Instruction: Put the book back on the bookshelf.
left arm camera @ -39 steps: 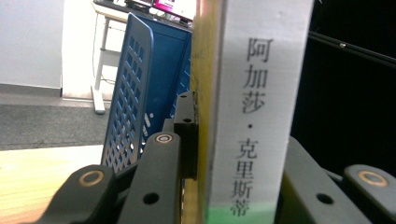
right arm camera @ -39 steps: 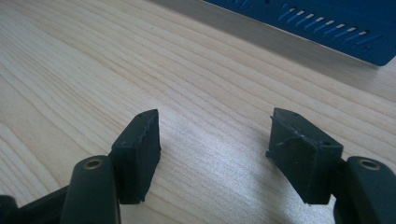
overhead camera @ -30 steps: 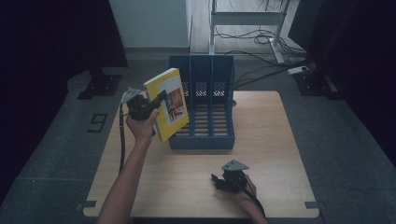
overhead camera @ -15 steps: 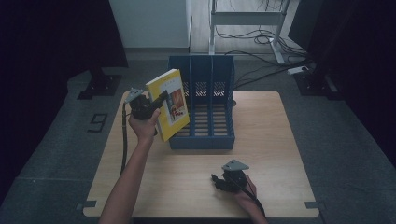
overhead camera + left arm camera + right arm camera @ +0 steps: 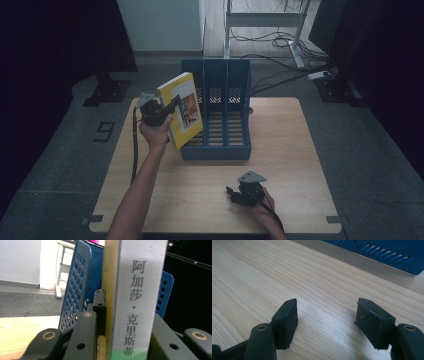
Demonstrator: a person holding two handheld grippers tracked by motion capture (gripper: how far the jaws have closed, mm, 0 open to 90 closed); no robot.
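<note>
Left tool [image 5: 172,106] clenched on the book [image 5: 184,107], hiding its back; right tool [image 5: 231,194] released

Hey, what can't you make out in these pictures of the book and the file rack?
- Book cover title: too small in the high view.
- Spine text: cut off by the frame's edges in the left gripper view.
- File rack left slot: partly hidden by the book in the high view.
</note>
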